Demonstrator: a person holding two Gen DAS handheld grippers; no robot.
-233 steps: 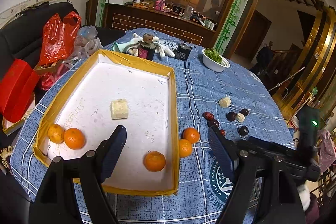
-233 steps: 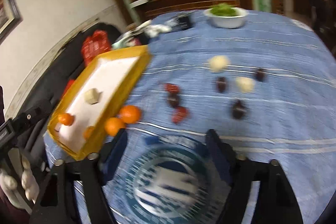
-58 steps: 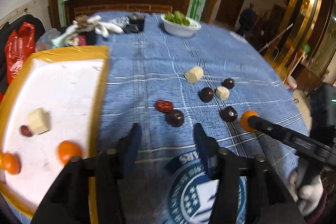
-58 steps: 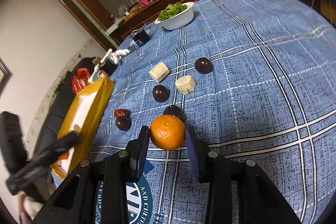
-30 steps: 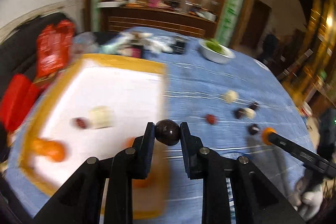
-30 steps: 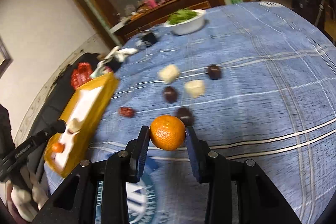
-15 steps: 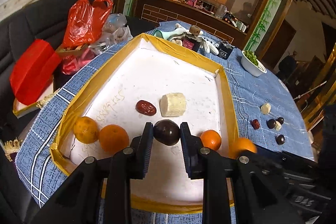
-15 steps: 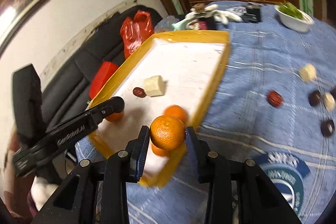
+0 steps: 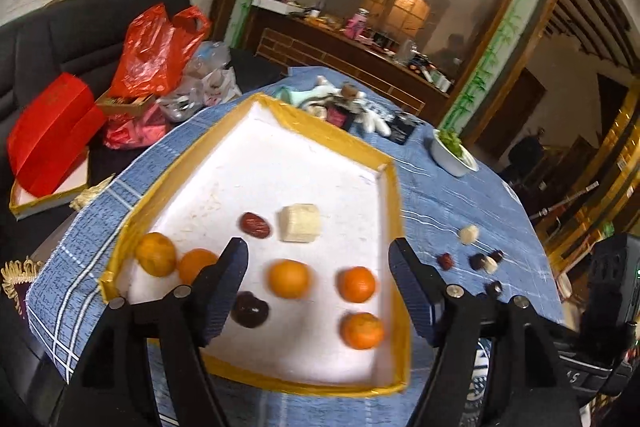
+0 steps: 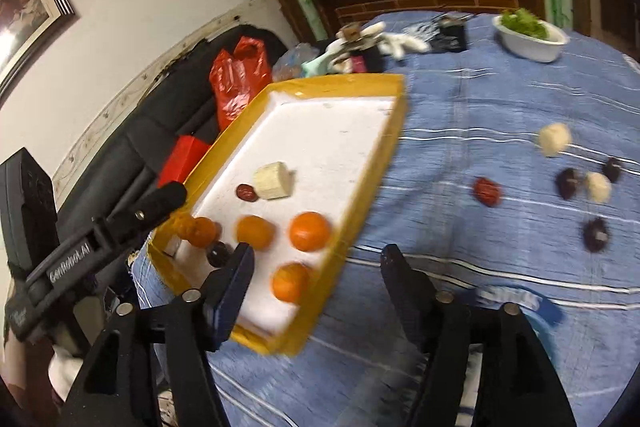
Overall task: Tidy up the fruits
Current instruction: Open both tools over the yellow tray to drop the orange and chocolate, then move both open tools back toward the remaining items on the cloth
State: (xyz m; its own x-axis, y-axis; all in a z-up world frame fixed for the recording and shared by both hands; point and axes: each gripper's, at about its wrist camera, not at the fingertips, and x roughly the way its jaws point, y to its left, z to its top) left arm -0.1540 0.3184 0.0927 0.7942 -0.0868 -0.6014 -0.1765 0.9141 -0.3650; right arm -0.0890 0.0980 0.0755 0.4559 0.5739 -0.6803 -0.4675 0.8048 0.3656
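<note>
Both tools hang released and empty over the yellow-rimmed tray on the blue-clothed bench.

The left tool [image 9: 318, 273] and right tool [image 10: 316, 273] gape wide; in the tray [image 9: 394, 187] lie five oranges [image 9: 289, 278], a dark plum [image 9: 250, 309], a red date [image 9: 255, 225] and a pale block [image 9: 300, 223]. More fruit [image 10: 486, 191] lies scattered on the cloth beyond, with a white bowl [image 10: 530, 45] farthest.
</note>
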